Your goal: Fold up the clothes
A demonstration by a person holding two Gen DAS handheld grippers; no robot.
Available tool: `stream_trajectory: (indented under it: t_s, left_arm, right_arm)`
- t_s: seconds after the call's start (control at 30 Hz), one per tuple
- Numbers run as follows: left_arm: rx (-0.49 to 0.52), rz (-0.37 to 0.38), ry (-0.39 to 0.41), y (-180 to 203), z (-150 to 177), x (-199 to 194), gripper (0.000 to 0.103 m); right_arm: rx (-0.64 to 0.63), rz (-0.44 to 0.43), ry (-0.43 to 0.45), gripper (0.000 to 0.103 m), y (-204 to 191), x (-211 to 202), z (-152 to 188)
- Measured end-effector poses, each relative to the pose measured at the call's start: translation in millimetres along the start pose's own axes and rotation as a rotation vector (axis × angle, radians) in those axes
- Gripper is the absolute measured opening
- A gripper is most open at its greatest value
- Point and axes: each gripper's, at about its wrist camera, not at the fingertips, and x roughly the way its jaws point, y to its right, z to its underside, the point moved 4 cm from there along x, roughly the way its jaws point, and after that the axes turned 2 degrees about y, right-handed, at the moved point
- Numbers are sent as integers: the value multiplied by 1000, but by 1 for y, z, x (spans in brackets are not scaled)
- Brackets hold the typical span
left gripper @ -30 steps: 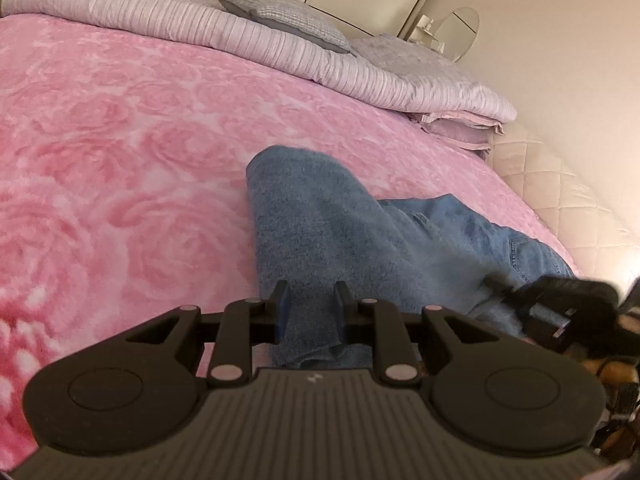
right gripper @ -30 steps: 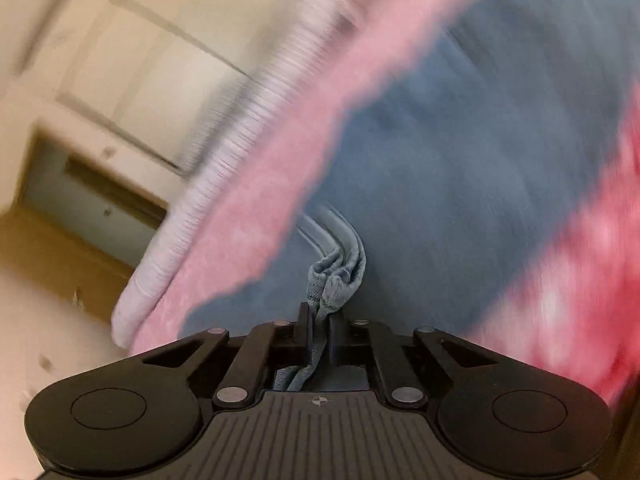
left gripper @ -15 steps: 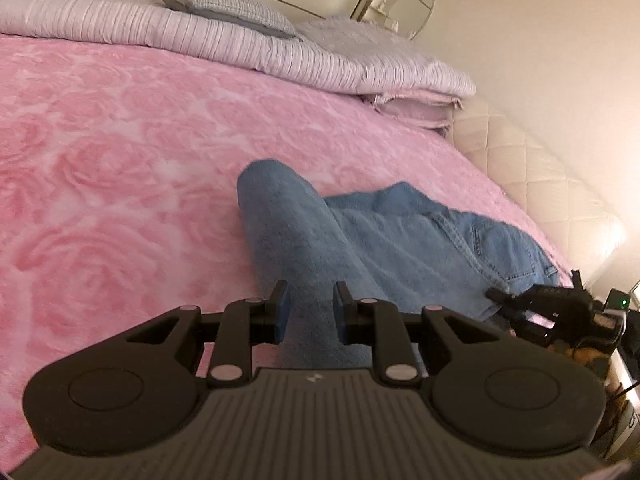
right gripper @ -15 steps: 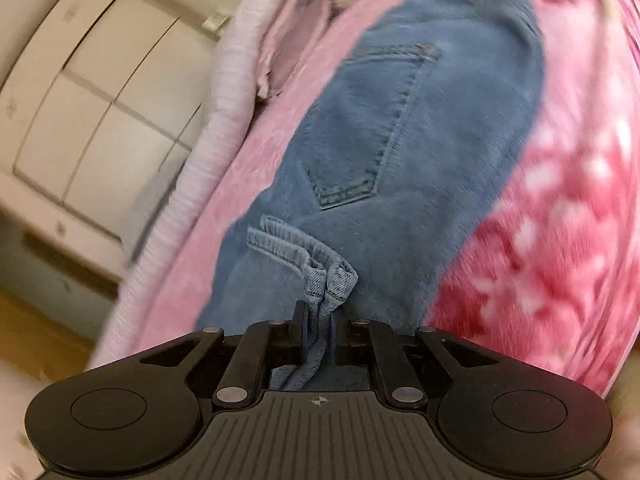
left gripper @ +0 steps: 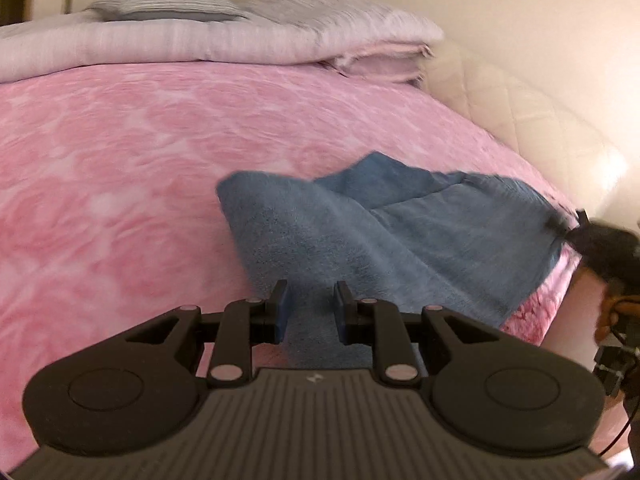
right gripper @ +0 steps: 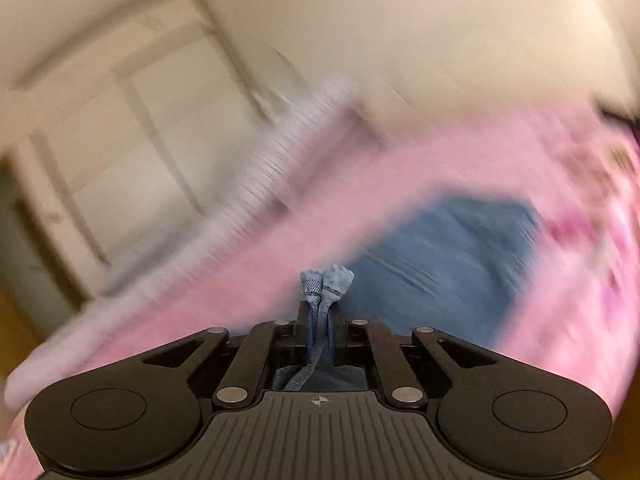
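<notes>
Right gripper [right gripper: 320,320]: jaws closing, clamped on bunched jeans [right gripper: 448,264] hem.
Left gripper [left gripper: 310,306]: grip unclear, denim between jaws.
Jeans: on pink blanket [left gripper: 120,168], stretching toward three o'clock.

Jeans [left gripper: 360,236] lie on the bed [left gripper: 120,168], toward its right side; folded duvet [left gripper: 200,44] and pillow [left gripper: 164,2] lie behind, at the far end; left gripper [left gripper: 308,306] straddles the near fold; right gripper [right gripper: 320,320] — fingers [right gripper: 301,330] pinching a bunched edge.

Warm, soft indoor light, strong fisheye bending at the edges, heavy motion blur in the right wrist view.
</notes>
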Motion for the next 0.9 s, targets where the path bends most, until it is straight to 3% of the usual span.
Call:
stream_trajectory:
  t_s: [0.03, 0.13, 0.2, 0.33, 0.43, 0.5, 0.53, 0.6, 0.67, 0.8, 0.9]
  left_arm:
    - [13, -1, -13, 5, 0, 7, 18]
    - [45, -28, -45, 14, 3, 21, 18]
    - [39, -34, -62, 13, 4, 27, 18]
    - [32, -35, -69, 14, -3, 29, 18]
    - [50, -10, -60, 23, -12, 33, 17]
    - [67, 12, -65, 33, -15, 41, 18]
    - [78, 20, -71, 38, -16, 46, 18]
    - [102, 21, -86, 47, -14, 56, 18]
    - [121, 10, -93, 52, -12, 61, 18]
    - [123, 2, -99, 55, -13, 65, 17]
    - [129, 4, -97, 56, -15, 64, 17]
  right_arm:
    - [106, -8, -57, 6, 21, 13, 2]
    - [301, -115, -73, 7, 51, 18, 2]
    - [279, -118, -79, 8, 50, 17, -2]
    - [-17, -142, 41, 6, 16, -2, -19]
    - [-171, -168, 241, 5, -4, -24, -38]
    - [-195, -133, 334, 5, 6, -33, -45]
    - [-167, -88, 306, 5, 21, -22, -52]
    - [-48, -4, 159, 6, 59, 10, -55]
    - [13, -15, 119, 6, 79, 17, -47]
    - [-9, -51, 158, 6, 79, -2, -43]
    - [-62, -66, 243, 6, 66, 0, -65]
